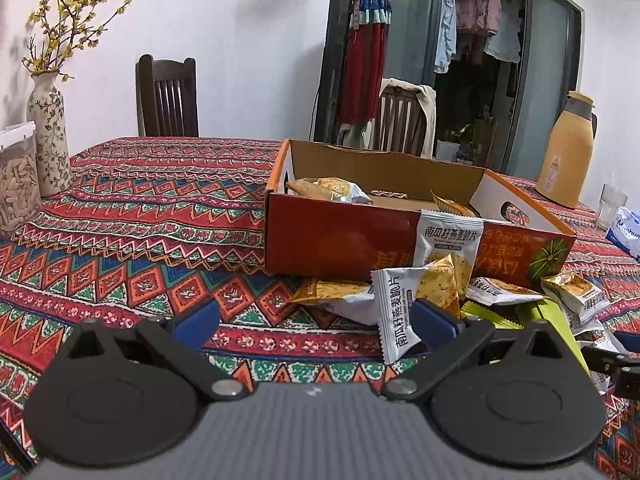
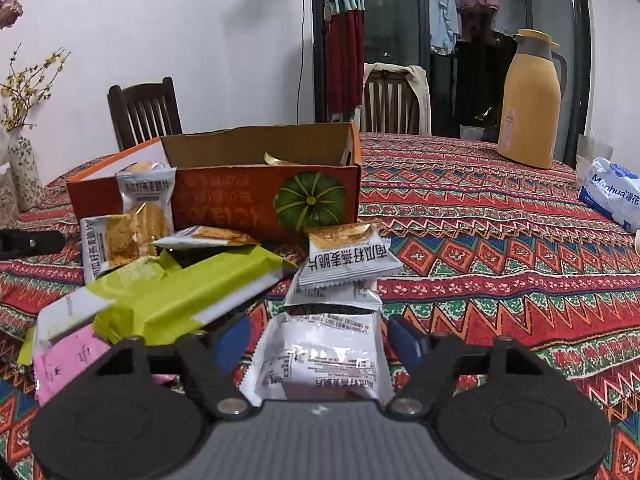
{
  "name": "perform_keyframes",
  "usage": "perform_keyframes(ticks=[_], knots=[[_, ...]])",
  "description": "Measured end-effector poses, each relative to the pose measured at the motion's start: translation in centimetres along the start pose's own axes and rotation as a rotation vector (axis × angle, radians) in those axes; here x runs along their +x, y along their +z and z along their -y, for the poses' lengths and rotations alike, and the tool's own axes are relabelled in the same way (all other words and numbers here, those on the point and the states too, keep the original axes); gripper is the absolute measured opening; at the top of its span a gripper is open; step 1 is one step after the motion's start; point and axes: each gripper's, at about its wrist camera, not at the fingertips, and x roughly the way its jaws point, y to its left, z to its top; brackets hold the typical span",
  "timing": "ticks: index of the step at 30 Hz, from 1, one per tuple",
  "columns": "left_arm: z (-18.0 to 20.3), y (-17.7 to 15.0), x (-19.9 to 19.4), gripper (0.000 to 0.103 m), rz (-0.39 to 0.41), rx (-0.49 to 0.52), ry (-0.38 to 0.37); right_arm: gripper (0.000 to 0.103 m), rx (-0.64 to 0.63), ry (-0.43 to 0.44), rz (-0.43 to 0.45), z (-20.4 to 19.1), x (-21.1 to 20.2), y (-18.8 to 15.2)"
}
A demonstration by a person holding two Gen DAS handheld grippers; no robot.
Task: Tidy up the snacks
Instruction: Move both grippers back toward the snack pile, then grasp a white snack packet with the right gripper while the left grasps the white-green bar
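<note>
An open orange cardboard box (image 1: 344, 240) with a pumpkin picture (image 2: 310, 200) stands on the patterned tablecloth (image 1: 140, 216); a few snack packets (image 1: 332, 190) lie inside. Several white-and-gold oat crisp packets (image 1: 394, 312) are heaped at its front, with a green packet (image 2: 180, 292) and a pink one (image 2: 68, 364). My left gripper (image 1: 316, 320) is open and empty, its right finger (image 1: 434, 318) beside a white packet. My right gripper (image 2: 320, 336) is open, with a white packet (image 2: 324, 356) lying between its fingers.
A flowered vase (image 1: 48, 140) and a clear jar (image 1: 16, 184) stand at the left. A yellow thermos jug (image 2: 530, 100) and a tissue pack (image 2: 616, 192) are at the right. Two wooden chairs (image 1: 168, 96) stand behind the table.
</note>
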Motion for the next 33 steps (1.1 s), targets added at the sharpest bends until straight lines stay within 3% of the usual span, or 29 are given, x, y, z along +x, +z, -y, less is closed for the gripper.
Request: perform_keyframes(ticks=[1,7,11,15,25,33], knots=[[0.0,0.0,0.0,0.103,0.001,-0.001,-0.001,0.063,-0.005,0.000,-0.010,-0.1,0.2,0.0],[0.0,0.0,0.0,0.103,0.000,-0.005,0.003,0.060,-0.036,-0.009,-0.027,-0.7,0.5,-0.2],[0.0,0.0,-0.1,0.103,0.002,-0.007,0.007,0.048,-0.057,0.013,-0.011,-0.9,0.2,-0.4],[0.0,0.0,-0.3,0.103,0.015,-0.009,0.004,0.043,-0.055,0.030,0.015,-0.9,-0.2,-0.7],[0.4,0.1,0.0,0.103,-0.003,0.014,0.022,0.042,0.025,0.055,0.180,0.3,-2.5,-1.5],[2.9,-0.1,-0.7,0.103,-0.067,0.114,-0.042,0.043,0.048,0.074,0.247,1.6,-3.2,-0.8]])
